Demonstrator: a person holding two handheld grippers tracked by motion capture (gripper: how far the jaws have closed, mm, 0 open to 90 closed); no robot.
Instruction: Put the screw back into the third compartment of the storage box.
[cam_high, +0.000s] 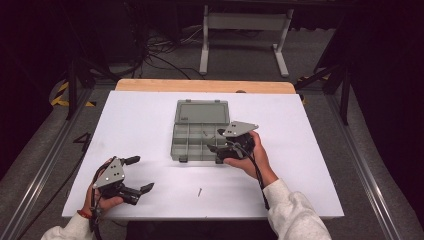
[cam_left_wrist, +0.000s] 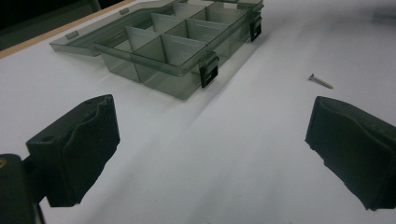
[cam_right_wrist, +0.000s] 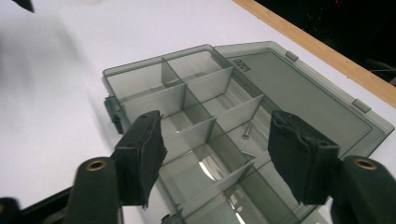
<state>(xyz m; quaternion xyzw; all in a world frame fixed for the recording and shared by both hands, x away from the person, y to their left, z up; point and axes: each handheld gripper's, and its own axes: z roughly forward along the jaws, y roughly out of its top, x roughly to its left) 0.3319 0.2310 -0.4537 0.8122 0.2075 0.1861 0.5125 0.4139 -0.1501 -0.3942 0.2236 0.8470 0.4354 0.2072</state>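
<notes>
A grey see-through compartment box (cam_high: 175, 145) lies open in the middle of the white sheet, its lid (cam_high: 202, 111) folded back flat. One small screw (cam_right_wrist: 247, 132) rests in a compartment on the box's right side. Another screw (cam_high: 199, 191) lies loose on the sheet in front of the box. My right gripper (cam_high: 214, 140) hovers over the box's right half, open, with nothing between its pads (cam_right_wrist: 142, 149). My left gripper (cam_high: 142, 174) sits low at the sheet's front left, open and empty, pointing toward the box (cam_left_wrist: 163, 70) and the loose screw (cam_left_wrist: 320, 81).
The white sheet (cam_high: 150, 120) covers a wooden table whose far edge (cam_high: 205, 85) shows as a light strip. Beyond it stand a white table frame (cam_high: 245, 30) and cables on a dark floor. Metal rails run along both sides.
</notes>
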